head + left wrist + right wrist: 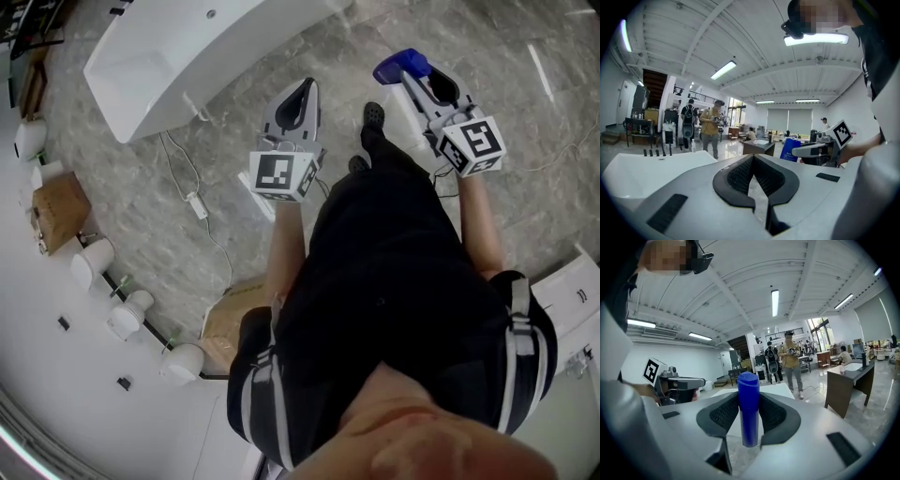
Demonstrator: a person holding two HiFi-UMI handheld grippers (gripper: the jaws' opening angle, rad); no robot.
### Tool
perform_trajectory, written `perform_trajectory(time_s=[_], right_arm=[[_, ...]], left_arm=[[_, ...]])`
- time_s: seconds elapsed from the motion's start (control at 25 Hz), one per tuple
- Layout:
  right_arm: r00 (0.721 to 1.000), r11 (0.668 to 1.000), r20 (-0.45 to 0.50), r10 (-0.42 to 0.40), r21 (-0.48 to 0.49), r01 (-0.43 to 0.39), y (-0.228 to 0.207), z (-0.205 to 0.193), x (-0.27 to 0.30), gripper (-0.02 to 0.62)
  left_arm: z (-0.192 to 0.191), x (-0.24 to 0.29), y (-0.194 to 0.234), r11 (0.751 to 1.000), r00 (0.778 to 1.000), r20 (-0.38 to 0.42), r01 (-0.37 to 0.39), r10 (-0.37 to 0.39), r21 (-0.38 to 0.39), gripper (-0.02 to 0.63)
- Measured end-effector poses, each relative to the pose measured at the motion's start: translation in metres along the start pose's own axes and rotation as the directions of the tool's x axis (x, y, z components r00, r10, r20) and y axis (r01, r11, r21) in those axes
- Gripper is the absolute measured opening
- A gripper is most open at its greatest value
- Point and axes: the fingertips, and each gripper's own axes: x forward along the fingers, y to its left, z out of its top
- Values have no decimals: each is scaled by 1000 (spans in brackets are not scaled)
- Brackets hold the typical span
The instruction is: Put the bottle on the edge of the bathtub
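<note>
A blue bottle (401,66) sits between the jaws of my right gripper (419,80), which is shut on it. In the right gripper view the bottle (748,408) stands upright between the black pads (774,412), its cap above them. My left gripper (302,94) is held beside it at the left, shut with nothing in it; its pads (740,174) meet at the tips. The white bathtub (169,56) lies on the floor ahead and to the left of both grippers. Its rim (647,168) shows just beyond the left gripper.
A white cable with an adapter (197,202) runs over the marble floor below the tub. Cardboard boxes (56,211) and several white round fixtures (92,261) line the left wall. My black shoe (373,114) is between the grippers. People (791,359) and a desk (846,380) stand farther off.
</note>
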Motion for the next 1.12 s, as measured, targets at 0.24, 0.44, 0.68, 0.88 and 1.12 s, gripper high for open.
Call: perform_trajectory(time_s=[0.24, 0.44, 0.68, 0.88, 1.12], right_arm=[[1000, 999, 21, 24, -33, -23, 4, 8, -2, 135], [999, 998, -17, 51, -33, -51, -62, 17, 84, 135], [999, 998, -23, 38, -46, -39, -75, 19, 131, 135], [1000, 999, -20, -19, -45, 18, -68, 17, 155, 135], [997, 996, -5, -83, -42, 82, -60, 12, 185, 135]], left_arm=[[11, -2, -8, 1000, 1000, 27, -2, 1, 28, 11], [16, 80, 48, 1000, 1000, 0, -22, 22, -1, 11], [10, 105, 83, 1000, 1000, -21, -5, 5, -16, 11], [7, 115, 107, 997, 997, -34, 73, -73, -1, 11], [5, 125, 145, 987, 987, -47, 154, -152, 36, 11]])
